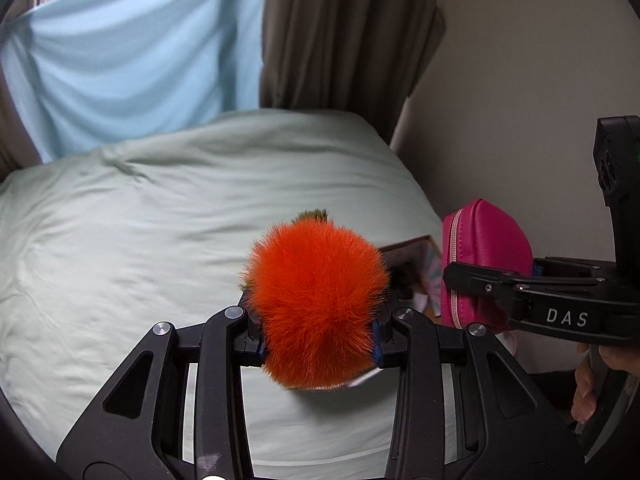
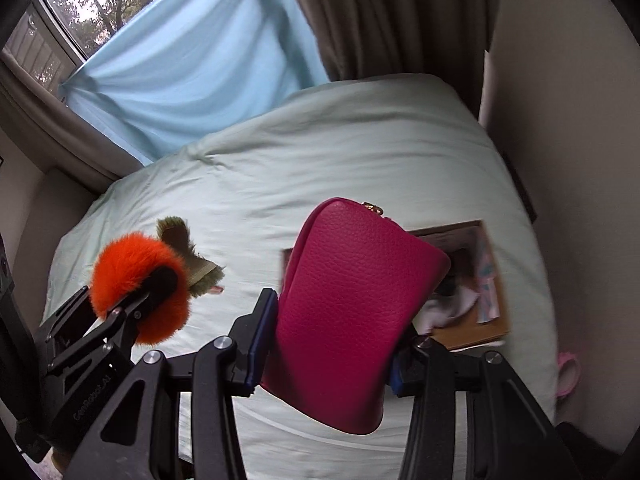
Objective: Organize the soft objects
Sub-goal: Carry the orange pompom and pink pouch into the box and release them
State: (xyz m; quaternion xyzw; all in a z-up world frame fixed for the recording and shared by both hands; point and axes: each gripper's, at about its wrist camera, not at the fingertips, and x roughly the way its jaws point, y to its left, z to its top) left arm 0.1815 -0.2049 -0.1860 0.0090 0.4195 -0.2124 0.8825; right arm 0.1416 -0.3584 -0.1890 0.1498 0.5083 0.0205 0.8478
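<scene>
- Clearly both carries are under way; the left hand-held gripper (image 1: 318, 338) is clamped on an orange fluffy toy (image 1: 316, 304), its blue pads sunk into the fur on either side; a greenish tuft sticks out at the toy's far end.
- The right hand-held gripper (image 2: 328, 344) is closed on a pink zip pouch (image 2: 356, 312), which stands tilted between the jaws with its zipper pull at the top; the pouch looks firm enough to keep its shape in the grip.
- Both items hang in the air above the bed (image 2: 360, 152), touching neither the pale green cover nor each other; the two grippers sit side by side, the pouch to the right of the toy.
- An open box (image 2: 472, 320) rests on the bed toward its right edge, beyond the pouch; some pale fabric pieces already lie inside, so part of the sorting seems done.
- Left to do, as I judge it: bring each item over the box and let it go inside; nothing else loose shows on the cover, though a small pink thing (image 2: 568, 372) peeks out past the bed's right edge and is too cropped to identify.
</scene>
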